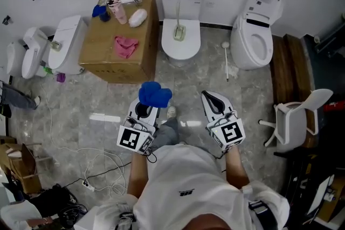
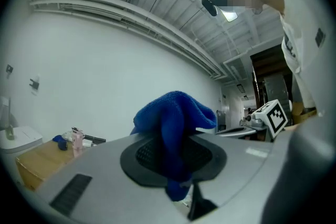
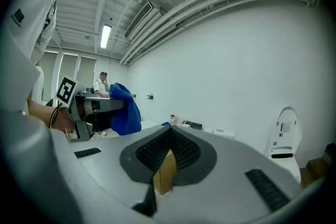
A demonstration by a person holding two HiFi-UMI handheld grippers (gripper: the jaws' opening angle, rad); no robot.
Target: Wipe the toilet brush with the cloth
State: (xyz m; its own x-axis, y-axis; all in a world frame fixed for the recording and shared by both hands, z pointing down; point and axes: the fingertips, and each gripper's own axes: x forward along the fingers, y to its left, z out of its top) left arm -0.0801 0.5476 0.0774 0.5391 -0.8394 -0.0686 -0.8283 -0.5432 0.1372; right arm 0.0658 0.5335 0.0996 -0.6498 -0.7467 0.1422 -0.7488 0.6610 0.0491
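My left gripper [image 1: 147, 107] is shut on a bunched blue cloth [image 1: 155, 94], which sticks out past its tips above the grey floor. In the left gripper view the cloth [image 2: 176, 120] hangs between the closed jaws and covers them. My right gripper [image 1: 208, 96] is beside it, shut, with nothing in it; its jaws meet in the right gripper view [image 3: 167, 157]. A thin white toilet brush [image 1: 226, 61] lies on the floor between two toilets, well ahead of both grippers. Another stick-like handle [image 1: 178, 21] stands in the middle toilet's bowl.
A cardboard box [image 1: 108, 59] at the far left carries a pink rag [image 1: 125, 46] and bottles. White toilets stand at the middle [image 1: 181, 47], right [image 1: 257, 29] and far left [image 1: 66, 43]. A white chair [image 1: 294, 118] is at the right. Cables [image 1: 102, 165] lie at the lower left.
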